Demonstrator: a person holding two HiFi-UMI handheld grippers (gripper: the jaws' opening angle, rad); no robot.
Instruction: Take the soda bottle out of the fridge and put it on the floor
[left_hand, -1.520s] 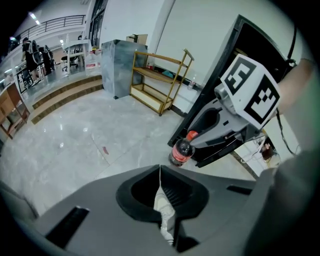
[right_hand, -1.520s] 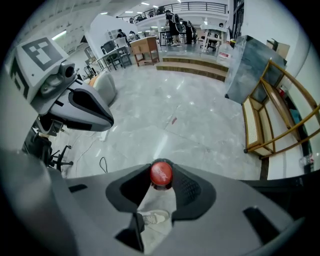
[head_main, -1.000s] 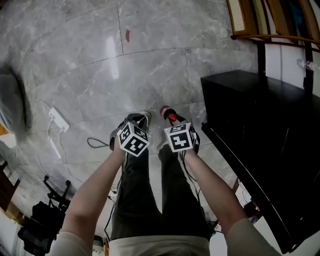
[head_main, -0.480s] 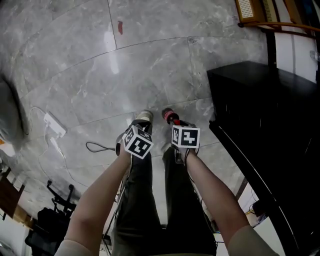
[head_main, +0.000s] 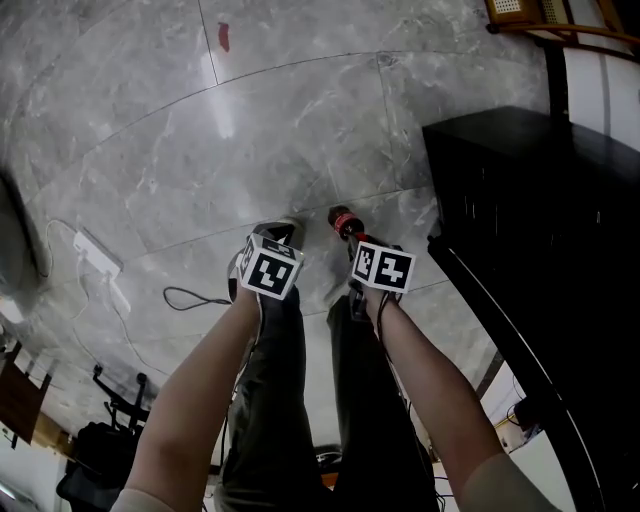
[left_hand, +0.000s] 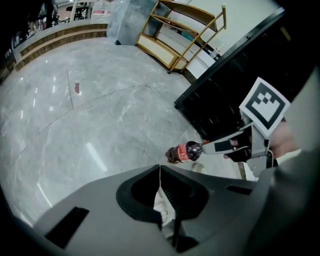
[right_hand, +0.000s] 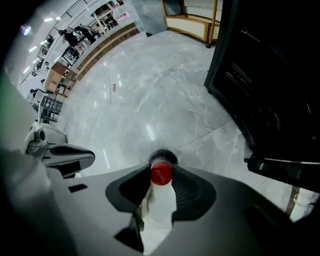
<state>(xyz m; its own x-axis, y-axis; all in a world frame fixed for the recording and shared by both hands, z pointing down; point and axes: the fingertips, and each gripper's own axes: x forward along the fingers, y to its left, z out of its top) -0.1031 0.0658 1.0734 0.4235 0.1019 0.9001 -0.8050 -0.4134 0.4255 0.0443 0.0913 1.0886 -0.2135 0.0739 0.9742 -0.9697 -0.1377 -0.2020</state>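
Currently: floor, marble; bottle not yet on it, so placing remains. Fridge, black, at right; removal judged done. Bottle, in air above floor, neck pinched by right tongs. Left tongs, pressed together, empty.

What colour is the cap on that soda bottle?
Red. The cap shows best in the right gripper view.

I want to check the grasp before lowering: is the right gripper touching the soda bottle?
Touching. The right gripper view shows the right gripper clamped on the neck of the soda bottle, with no gap on either side.
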